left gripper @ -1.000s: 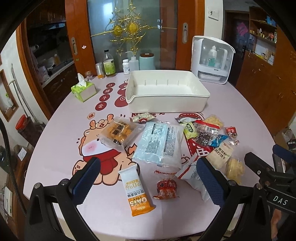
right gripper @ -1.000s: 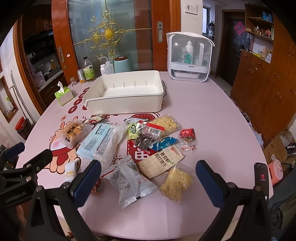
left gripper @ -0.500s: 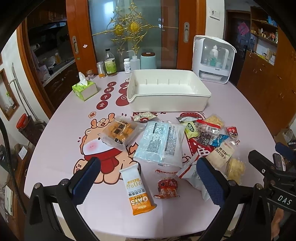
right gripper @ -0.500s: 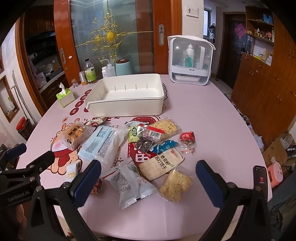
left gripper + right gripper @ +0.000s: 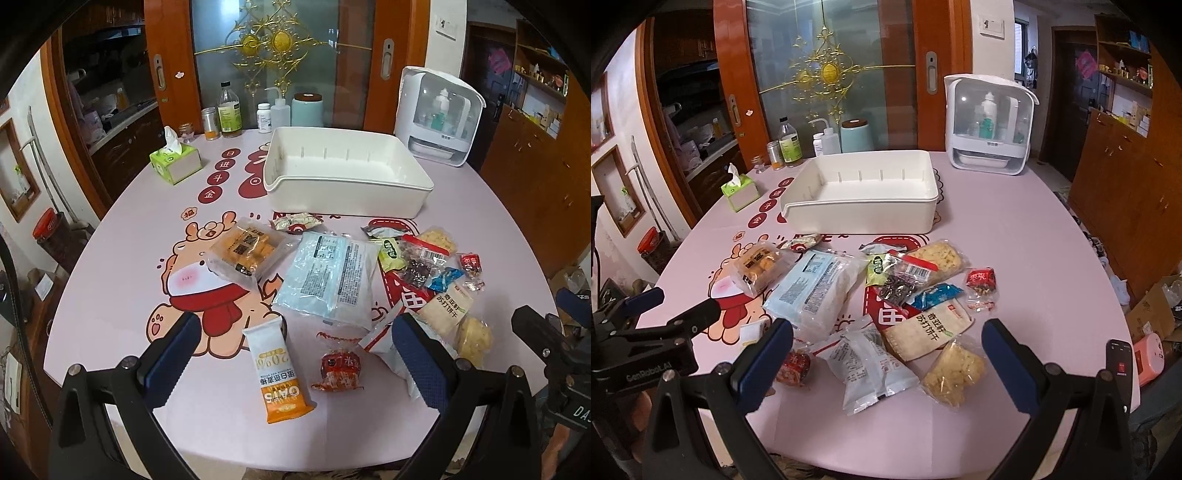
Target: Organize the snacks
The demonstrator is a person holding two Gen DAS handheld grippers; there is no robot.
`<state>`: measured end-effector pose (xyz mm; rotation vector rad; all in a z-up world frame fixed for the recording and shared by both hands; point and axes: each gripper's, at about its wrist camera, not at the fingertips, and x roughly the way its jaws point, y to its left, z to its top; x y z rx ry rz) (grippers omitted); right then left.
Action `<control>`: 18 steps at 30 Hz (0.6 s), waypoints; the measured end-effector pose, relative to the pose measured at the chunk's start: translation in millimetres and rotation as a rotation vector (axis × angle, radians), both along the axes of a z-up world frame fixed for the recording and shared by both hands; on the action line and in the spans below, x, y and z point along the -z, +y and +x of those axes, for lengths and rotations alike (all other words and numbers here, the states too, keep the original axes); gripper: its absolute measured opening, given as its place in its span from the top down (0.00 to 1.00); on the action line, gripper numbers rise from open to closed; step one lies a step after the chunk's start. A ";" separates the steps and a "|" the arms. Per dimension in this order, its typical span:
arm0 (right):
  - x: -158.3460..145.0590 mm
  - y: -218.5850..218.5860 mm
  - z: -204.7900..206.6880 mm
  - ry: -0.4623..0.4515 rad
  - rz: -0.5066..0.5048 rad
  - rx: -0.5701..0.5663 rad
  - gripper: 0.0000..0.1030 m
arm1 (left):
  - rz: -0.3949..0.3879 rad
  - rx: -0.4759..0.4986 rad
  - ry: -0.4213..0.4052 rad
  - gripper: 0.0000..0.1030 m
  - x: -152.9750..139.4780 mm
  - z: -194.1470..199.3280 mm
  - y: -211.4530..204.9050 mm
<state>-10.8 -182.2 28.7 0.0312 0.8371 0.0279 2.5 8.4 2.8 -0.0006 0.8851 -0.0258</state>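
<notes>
You are holding both the left gripper [image 5: 291, 347] and right gripper [image 5: 886, 349] spread wide, gripping nothing. The snack packets [image 5: 827, 291] are lying scattered mid-table; beyond them, the white bin [image 5: 862, 216] is sitting empty, so everything remains.

one white bin [image 5: 347, 192], one tissue box [image 5: 176, 161], about thirteen snack packets, and five bottles or jars.

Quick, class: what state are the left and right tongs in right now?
Left tongs: open, holding nothing.
Right tongs: open, holding nothing.
</notes>
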 end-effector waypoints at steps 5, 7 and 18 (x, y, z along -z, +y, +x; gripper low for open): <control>2.0 0.3 1.4 0.008 -0.003 0.002 0.01 | 0.004 0.003 0.003 0.00 1.3 1.0 0.3; 2.4 0.2 1.5 0.008 -0.006 0.001 0.00 | 0.004 0.002 0.002 0.00 1.7 1.0 0.2; 7.7 6.8 2.9 0.003 -0.083 -0.003 0.01 | -0.014 0.017 0.002 0.00 6.0 0.5 1.7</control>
